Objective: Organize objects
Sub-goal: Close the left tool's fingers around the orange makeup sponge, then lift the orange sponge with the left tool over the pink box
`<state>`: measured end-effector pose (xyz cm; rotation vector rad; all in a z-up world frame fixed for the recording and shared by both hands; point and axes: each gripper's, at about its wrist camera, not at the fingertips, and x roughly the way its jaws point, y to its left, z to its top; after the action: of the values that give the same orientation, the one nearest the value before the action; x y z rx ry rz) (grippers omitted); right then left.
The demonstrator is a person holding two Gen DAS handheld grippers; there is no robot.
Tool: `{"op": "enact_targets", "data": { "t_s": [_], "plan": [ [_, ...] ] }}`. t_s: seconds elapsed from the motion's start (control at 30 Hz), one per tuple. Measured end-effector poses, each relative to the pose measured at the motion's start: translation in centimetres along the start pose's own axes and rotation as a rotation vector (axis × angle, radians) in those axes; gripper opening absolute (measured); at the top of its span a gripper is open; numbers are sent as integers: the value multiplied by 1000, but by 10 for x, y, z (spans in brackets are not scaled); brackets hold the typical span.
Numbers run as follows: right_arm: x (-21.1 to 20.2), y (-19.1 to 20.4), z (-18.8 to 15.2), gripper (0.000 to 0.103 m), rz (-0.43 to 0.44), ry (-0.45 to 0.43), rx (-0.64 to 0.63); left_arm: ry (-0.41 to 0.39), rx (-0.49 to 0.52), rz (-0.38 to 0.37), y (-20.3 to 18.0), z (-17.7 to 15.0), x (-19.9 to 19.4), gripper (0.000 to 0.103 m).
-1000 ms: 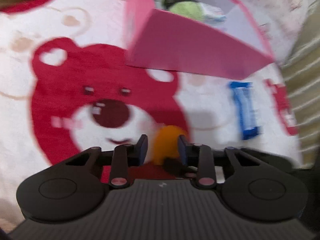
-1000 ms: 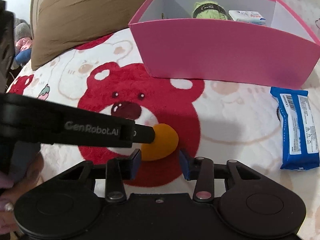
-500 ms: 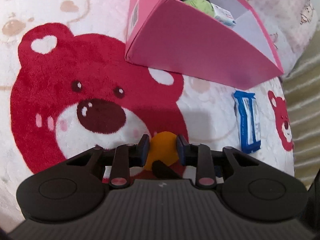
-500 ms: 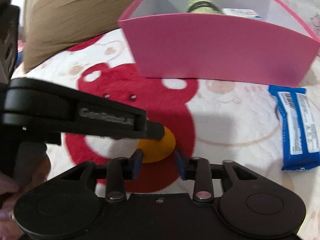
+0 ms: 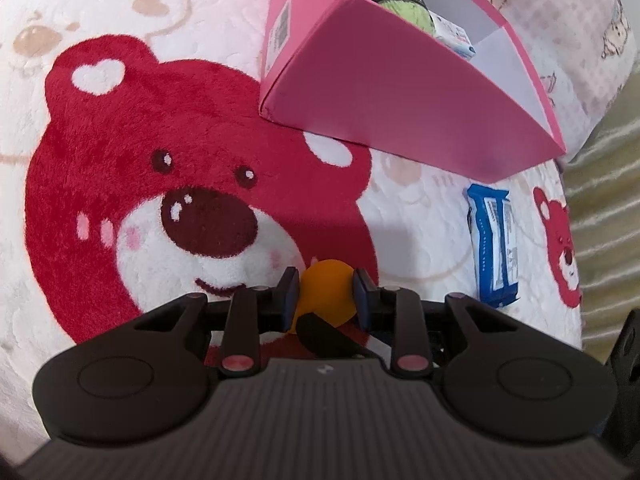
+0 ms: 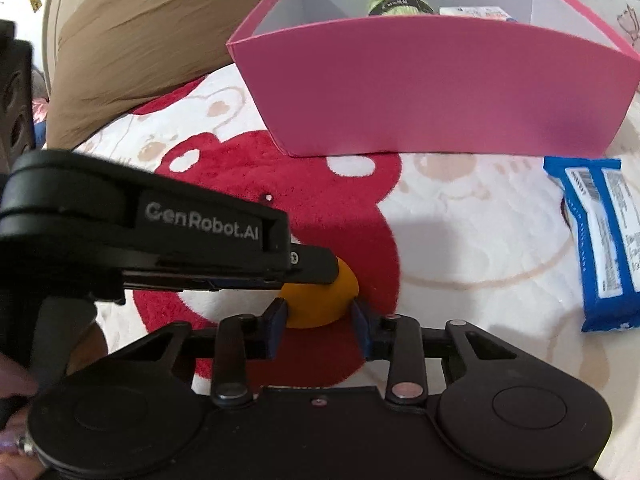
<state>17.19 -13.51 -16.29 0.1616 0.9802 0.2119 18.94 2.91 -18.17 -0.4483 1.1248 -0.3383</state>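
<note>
An orange egg-shaped sponge (image 5: 326,280) rests on the red bear blanket, and both grippers are on it. My left gripper (image 5: 326,296) is shut on it, blue pads against its two sides. From the right wrist view this left gripper (image 6: 324,270) reaches in from the left over the top of the sponge (image 6: 316,308). My right gripper (image 6: 318,320) is closing on the same sponge, its pads touching the sides. One right finger (image 5: 316,330) shows dark in front of the sponge. The pink box (image 6: 432,92) stands behind, open at the top.
Inside the box lie a green yarn ball (image 6: 400,4) and a small white packet (image 6: 476,11). A blue snack packet (image 6: 604,248) lies on the blanket at the right. A brown pillow (image 6: 132,40) fills the back left. A person's hand (image 6: 12,432) shows at the lower left.
The right pads have drawn in from standing off the sponge to touching its sides. The left gripper has stayed shut on the sponge, and its view has steadied from blur.
</note>
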Motion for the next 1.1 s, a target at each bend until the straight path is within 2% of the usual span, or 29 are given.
{"op": "enact_targets", "data": {
  "t_s": [0.17,0.33,0.57,0.7,0.87,1.1],
  "plan": [
    [4,-3,-1,40,14,-10,43,-8,-16,-5,2,1,-1,28],
    [-4,7,-3,39,-2,-29,-24,-5,-46,-40,7,-2,-6,28],
    [-16,15,-7,38,-28,-35,-62,-12,-14,-87,-1,-7,-19,28],
    [-34,8,-6,38,-21,-45,-47,-25,-5,-135,-8,-10,-30,28],
    [-65,-5,1,39,28,-82,-14,-68,37,-208,-23,-13,-56,28],
    [-112,-1,-1,39,68,-144,-39,-101,112,-196,-52,-24,-99,28]
  ]
}}
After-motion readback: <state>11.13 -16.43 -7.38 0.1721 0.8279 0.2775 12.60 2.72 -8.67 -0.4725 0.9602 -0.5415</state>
